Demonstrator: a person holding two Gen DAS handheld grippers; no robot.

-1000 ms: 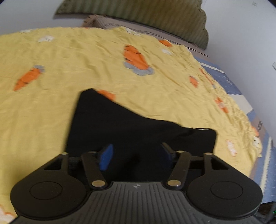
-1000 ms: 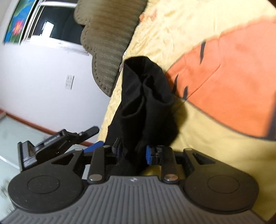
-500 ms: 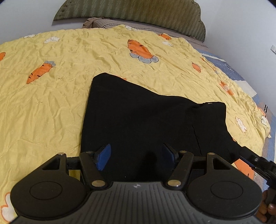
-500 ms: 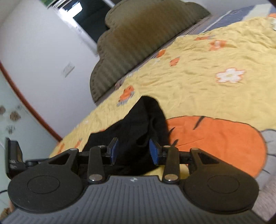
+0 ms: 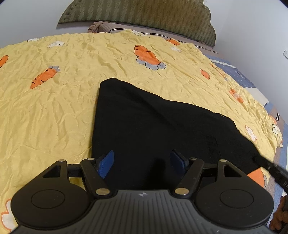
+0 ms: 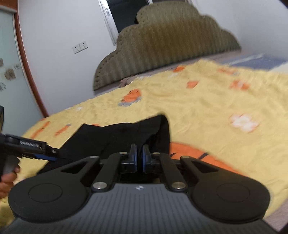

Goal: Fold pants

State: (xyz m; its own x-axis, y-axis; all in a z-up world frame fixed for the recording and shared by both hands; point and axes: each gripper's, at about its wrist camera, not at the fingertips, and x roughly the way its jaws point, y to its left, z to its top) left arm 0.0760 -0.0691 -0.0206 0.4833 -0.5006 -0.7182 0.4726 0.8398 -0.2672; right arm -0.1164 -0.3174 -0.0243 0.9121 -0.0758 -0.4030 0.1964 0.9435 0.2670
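The black pants [image 5: 153, 124] lie flat on the yellow carrot-print bedspread [image 5: 54, 108], folded into a wedge that narrows away from me. My left gripper [image 5: 142, 160] is open, its blue pads just above the pants' near edge, holding nothing. In the right wrist view the pants [image 6: 117, 136] lie ahead, with a raised fold at their right end. My right gripper [image 6: 139, 154] has its blue pads nearly together just short of that fold; I see no cloth between them. The left gripper [image 6: 45, 154] shows at the left of that view.
A padded olive headboard [image 5: 144, 12] stands at the far end of the bed. A blue patterned sheet [image 5: 241, 75] shows at the bed's right side. White walls surround the bed, with a wall socket [image 6: 80, 47] and a glass door [image 6: 10, 90] to the left.
The right gripper let go of the pants, pulled back and levelled out, then closed its pads. The pants settled flat on the bed. The left gripper stayed open over their near edge.
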